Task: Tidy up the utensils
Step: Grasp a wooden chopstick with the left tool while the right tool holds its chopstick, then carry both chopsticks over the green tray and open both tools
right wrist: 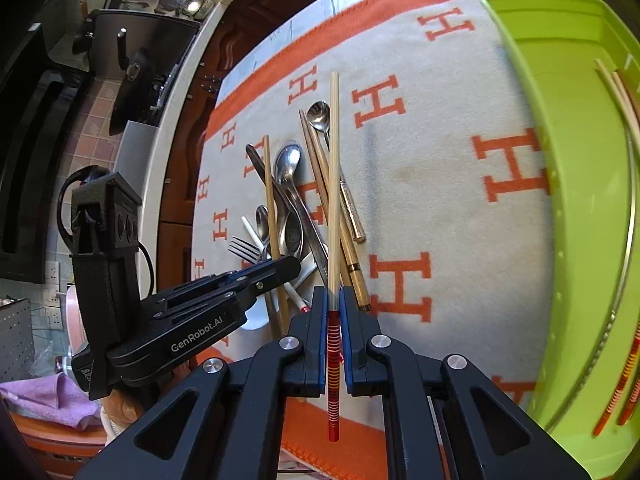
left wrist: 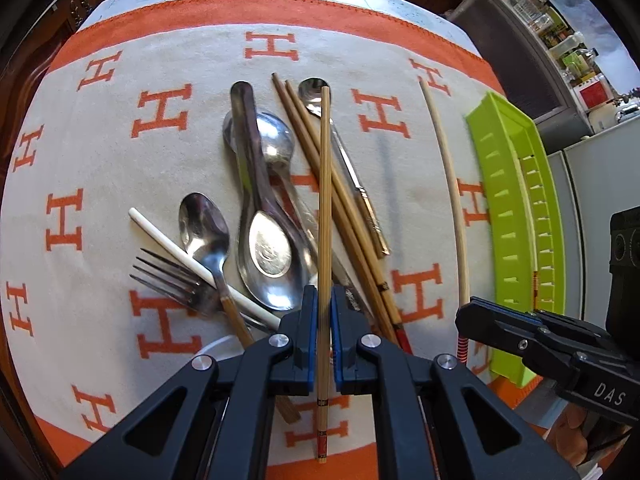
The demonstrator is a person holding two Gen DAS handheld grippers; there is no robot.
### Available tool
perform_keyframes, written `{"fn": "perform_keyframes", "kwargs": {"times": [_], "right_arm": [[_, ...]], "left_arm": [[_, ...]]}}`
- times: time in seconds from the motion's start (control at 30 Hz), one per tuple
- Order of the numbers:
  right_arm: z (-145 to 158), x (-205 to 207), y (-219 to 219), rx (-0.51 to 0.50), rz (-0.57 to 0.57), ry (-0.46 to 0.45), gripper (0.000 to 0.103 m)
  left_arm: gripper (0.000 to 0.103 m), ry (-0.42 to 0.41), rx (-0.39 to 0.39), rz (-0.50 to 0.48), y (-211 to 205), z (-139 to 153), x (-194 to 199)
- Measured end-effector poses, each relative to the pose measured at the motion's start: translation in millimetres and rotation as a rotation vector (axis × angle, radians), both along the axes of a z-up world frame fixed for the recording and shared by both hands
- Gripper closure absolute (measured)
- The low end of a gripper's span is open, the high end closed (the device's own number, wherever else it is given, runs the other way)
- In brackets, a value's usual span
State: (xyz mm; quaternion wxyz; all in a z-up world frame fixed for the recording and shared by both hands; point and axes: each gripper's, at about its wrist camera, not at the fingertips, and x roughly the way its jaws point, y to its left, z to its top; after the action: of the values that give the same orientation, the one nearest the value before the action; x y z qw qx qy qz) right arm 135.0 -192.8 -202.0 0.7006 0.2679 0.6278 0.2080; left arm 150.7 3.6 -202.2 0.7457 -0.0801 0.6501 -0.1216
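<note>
While a few chopsticks are lying in the slotted lime-green plastic tray (right wrist: 560, 128), we are clamping the left gripper (left wrist: 324, 300) on a ribbed bamboo chopstick (left wrist: 325, 184) and the right gripper (right wrist: 333, 304) on a pale red-banded chopstick (right wrist: 333, 184), leaving the steel spoons (left wrist: 264, 240), fork (left wrist: 172, 280) and remaining chopsticks heaped on the orange-lettered cloth (left wrist: 120, 160).

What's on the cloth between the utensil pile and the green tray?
Left wrist view: one pale chopstick, held by the right gripper, crosses between utensil pile and green tray; otherwise bare cloth.

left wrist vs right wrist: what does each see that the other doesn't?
Left wrist only: the left claw shut on a bamboo chopstick along its full length, and the green tray from outside.
Right wrist only: the right claw shut on a red-striped chopstick, and chopsticks already lying in the tray.
Both: the utensil pile with its fork, on the H-patterned cloth.
</note>
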Motion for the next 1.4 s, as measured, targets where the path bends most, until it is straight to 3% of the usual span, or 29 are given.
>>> {"fn": "perform_keyframes", "kwargs": {"times": [0.33,0.6,0.83,1.03,1.2,1.4], "right_arm": [[37,-30,-41,0.024,-0.052,-0.079,0.097],[53,-56,-82,0.005,-0.109,-0.119,0.097],[60,-67,-130,-0.171,-0.176,-0.157,0.097],[75,-67,-158,-0.409,-0.208,-0.236,0.097],[69,-57,-167,-0.519,-0.193,-0.236,0.097],[44,-44,-173,-0.542,-0.174,-0.178,0.096]], "left_arm": [[0.099,-0.041,-0.069,-0.051,-27,39,-25],[0.099,-0.081,-0.092,-0.111,-75,64,-34],[0.099,-0.108,-0.082,-0.176,-132,71,-23],[0.099,-0.101,-0.111,-0.180,-176,73,1],[0.099,-0.087,-0.117,-0.168,-204,63,21],[0.099,-0.044,-0.089,-0.171,-222,39,38]]}}
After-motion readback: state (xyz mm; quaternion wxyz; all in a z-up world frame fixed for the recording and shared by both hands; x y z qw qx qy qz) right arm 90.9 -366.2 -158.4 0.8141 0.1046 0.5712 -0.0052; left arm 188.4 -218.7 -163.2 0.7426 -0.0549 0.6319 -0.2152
